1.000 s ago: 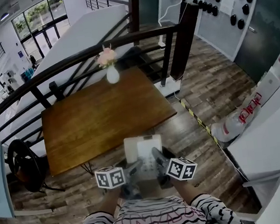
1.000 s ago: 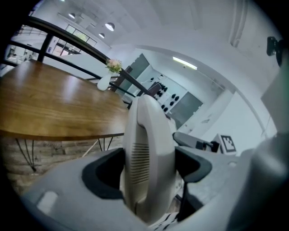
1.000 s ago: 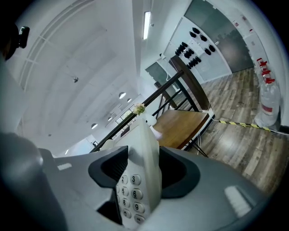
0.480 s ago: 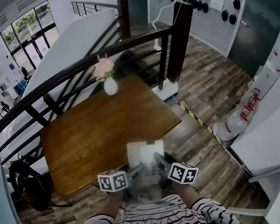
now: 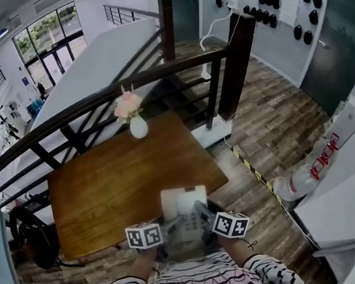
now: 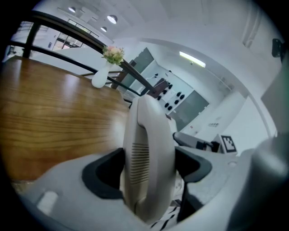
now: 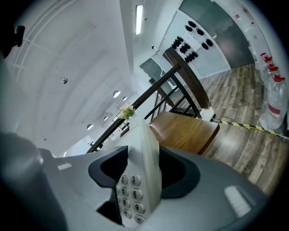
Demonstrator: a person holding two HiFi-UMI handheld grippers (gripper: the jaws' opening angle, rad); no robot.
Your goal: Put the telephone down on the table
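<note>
One telephone (image 5: 184, 207) out there. Two tongs, count them: left tongs (image 6: 149, 164), right tongs (image 7: 137, 173). One marker cube apiece, so two cubes: left cube (image 5: 142, 236), right cube (image 5: 230, 224). One tabletop (image 5: 100, 183), just the one. One vase (image 5: 138, 127), one bunch of flowers (image 5: 127, 105). One railing (image 5: 98, 98), and two dark posts: near post (image 5: 237, 57), far post (image 5: 165, 17). One white jug (image 5: 293, 186). One striped tape line (image 5: 251, 156). And the black knobs (image 5: 267, 18)? A whole cluster, too small for a sure count.
</note>
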